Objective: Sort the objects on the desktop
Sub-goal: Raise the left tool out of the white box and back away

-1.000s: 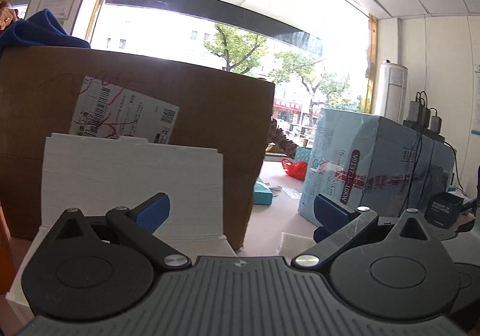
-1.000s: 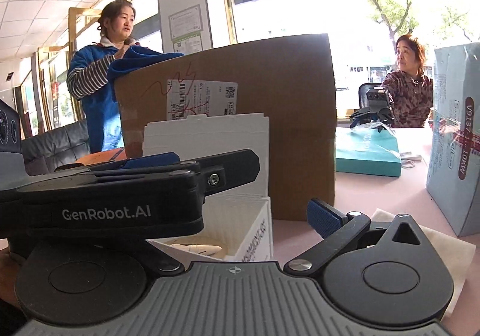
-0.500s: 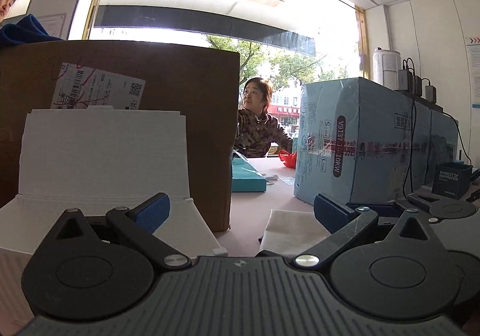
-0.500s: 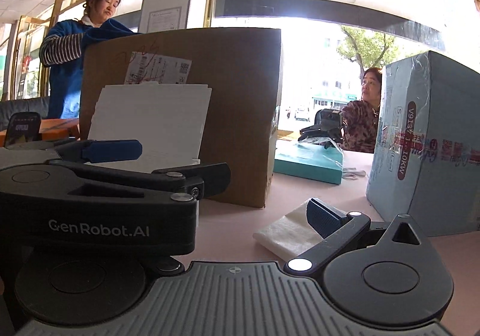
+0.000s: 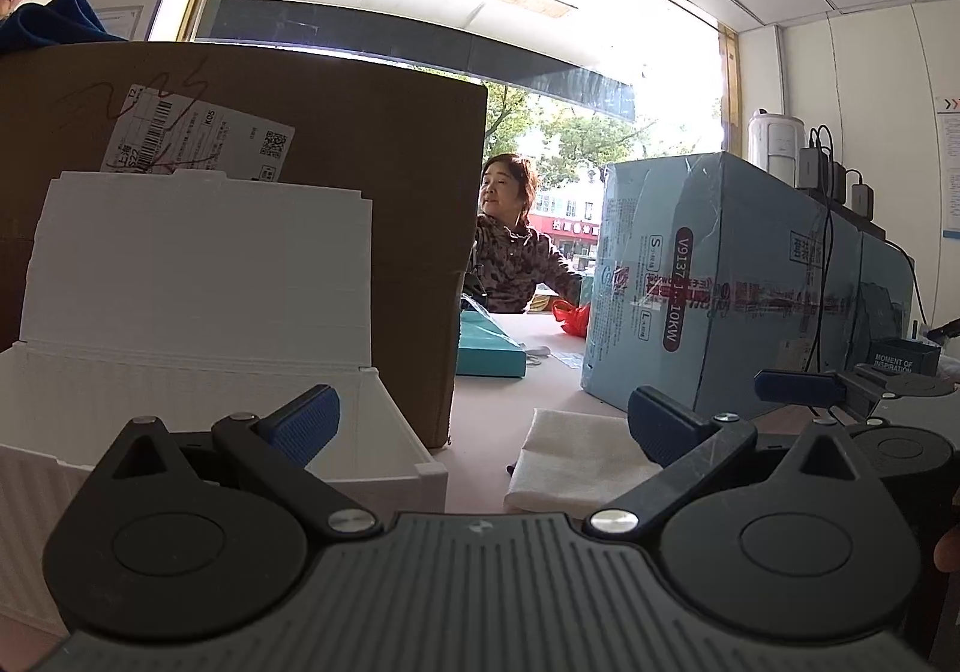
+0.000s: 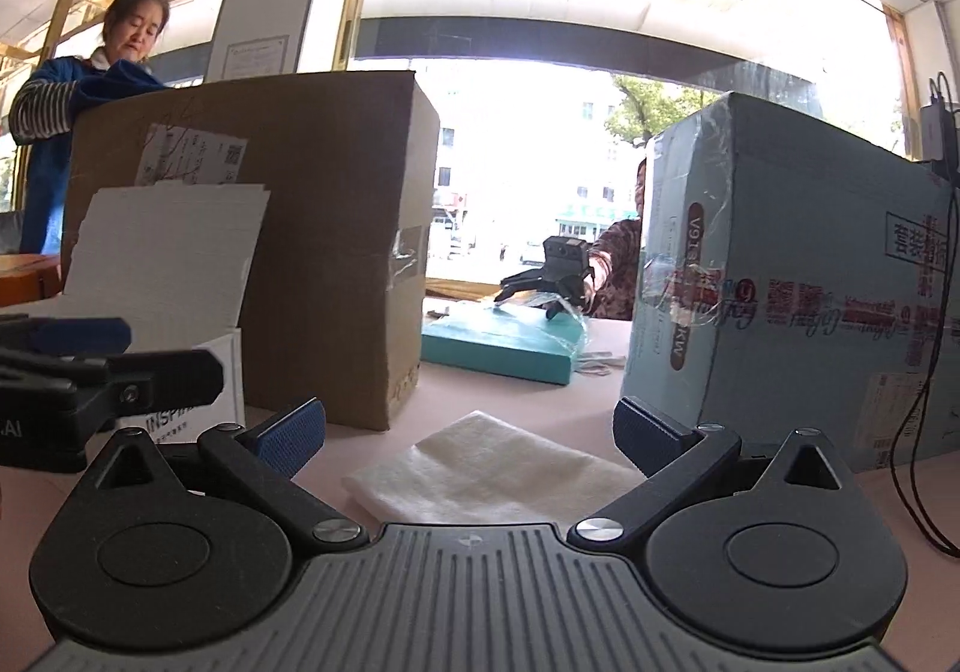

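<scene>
Early in the sort, by the look of it. Left gripper point(image 5: 483, 420) and right gripper point(image 6: 468, 429) both spread wide, fingers holding nothing. Folded white cloth point(image 6: 492, 468) flat on the desk point(image 6: 510, 390), between white open box point(image 5: 198, 348) and blue carton point(image 6: 810, 276), not yet put away.

1. Plain brown corrugated cardboard carton point(image 6: 252, 228), at 10 o'clock: white label with black barcode.
2. Ribbed white plastic open box point(image 5: 198, 312), at 9 o'clock.
3. Pale blue wrapped rectangular carton point(image 6: 798, 300), at 3 o'clock: red print.
4. White folded fabric cloth point(image 6: 492, 471), centre.
5. Flat teal rectangular box point(image 6: 504, 345), at 12 o'clock.
6. Blue ribbed gripper pads point(image 6: 294, 429).
</scene>
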Demonstrator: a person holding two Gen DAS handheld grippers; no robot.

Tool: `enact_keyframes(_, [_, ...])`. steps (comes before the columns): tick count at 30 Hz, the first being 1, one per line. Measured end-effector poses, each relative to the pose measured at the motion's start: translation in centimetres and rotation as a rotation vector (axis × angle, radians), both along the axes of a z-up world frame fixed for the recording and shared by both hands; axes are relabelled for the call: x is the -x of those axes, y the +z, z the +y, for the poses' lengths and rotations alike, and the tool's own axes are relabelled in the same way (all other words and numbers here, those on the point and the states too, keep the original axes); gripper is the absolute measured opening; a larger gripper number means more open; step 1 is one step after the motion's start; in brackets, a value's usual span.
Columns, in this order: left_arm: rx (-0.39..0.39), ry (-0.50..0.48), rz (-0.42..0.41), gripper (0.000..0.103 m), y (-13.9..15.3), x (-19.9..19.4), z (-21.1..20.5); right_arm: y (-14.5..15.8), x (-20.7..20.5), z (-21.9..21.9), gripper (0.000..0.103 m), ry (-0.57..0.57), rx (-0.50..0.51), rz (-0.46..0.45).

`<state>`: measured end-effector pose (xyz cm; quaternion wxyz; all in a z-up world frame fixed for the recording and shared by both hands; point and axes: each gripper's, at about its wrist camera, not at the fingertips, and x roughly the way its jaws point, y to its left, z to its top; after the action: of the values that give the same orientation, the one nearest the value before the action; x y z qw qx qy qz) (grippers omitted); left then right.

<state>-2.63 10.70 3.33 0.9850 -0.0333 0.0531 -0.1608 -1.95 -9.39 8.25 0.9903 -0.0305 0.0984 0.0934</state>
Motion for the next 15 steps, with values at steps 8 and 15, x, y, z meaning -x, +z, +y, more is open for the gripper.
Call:
enact_keyframes(8, [-0.018, 0.013, 0.002, 0.103, 0.1, 0.0, -0.3, -0.1, -1.5, -6.2, 0.103, -0.228, -0.236, -0.031])
enact_keyframes(15, [-0.019, 0.035, 0.003, 0.103, 0.1, 0.1, -0.2, -0.8, -2.6, -6.7, 0.103, -0.279, -0.2, 0.002])
